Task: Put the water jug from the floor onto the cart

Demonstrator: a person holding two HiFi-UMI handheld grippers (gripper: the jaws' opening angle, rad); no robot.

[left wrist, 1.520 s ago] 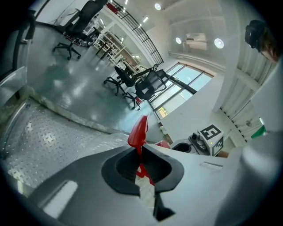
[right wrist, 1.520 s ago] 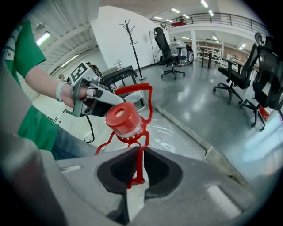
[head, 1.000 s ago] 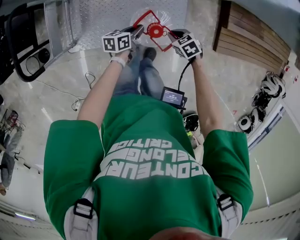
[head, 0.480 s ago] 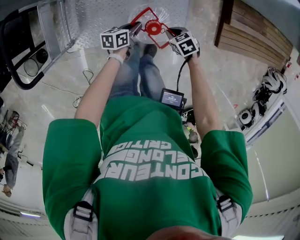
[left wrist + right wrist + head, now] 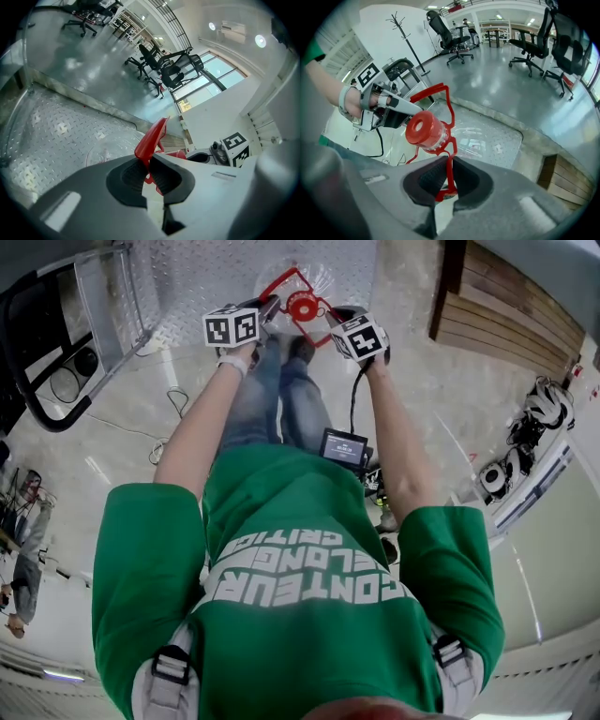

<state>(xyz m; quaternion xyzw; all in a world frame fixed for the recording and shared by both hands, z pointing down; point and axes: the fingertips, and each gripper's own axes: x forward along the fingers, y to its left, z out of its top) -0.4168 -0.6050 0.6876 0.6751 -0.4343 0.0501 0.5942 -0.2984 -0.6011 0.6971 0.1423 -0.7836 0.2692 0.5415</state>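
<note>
The water jug point(image 5: 302, 276) is clear with a red cap point(image 5: 303, 306) and a red wire handle point(image 5: 278, 282). It hangs over the cart's diamond-plate deck point(image 5: 206, 277). My left gripper point(image 5: 272, 307) grips the handle's left side, its jaws closing tighter on the red bar point(image 5: 152, 138). My right gripper point(image 5: 336, 317) is shut on the handle's right side; the thin red rod point(image 5: 450, 168) sits pinched between its pads, with the cap point(image 5: 424, 129) just beyond. In the right gripper view the left gripper point(image 5: 417, 112) is opposite. Whether the jug's base touches the deck is hidden.
The cart's black push handle point(image 5: 37, 352) rises at the left. Wooden planks point(image 5: 506, 315) lie at the right of the deck, white headsets point(image 5: 539, 409) further right. A cable point(image 5: 169, 418) trails on the floor. Office chairs point(image 5: 534, 42) and a coat stand point(image 5: 405, 37) stand beyond.
Both grippers have sunk a little with the jug toward the cart deck. Both grips on the red handle have stayed.
</note>
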